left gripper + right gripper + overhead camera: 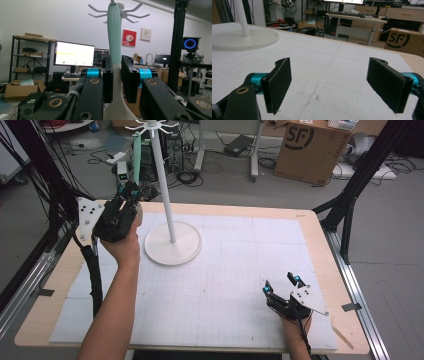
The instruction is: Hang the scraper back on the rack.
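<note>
My left gripper (pixel 131 190) is raised above the table's far left, pointing up, and is shut on a long utensil (pixel 136 157) with a mint-green handle and a white lower part. In the left gripper view the utensil (pixel 115 37) stands upright between the two black pads of the left gripper (pixel 117 75). Its top end reaches the hooks (pixel 130 13) of a white hanging rack (pixel 162 175); I cannot tell whether it hangs on one. My right gripper (pixel 281 284) rests low at the near right, open, nothing between its pads (pixel 279 82).
The rack's round white base (pixel 173 245) stands on the white gridded mat (pixel 225 270) at the far left centre. Black frame posts (pixel 360 170) rise at the table's right side. A cardboard box (pixel 310 150) and cables lie on the floor behind.
</note>
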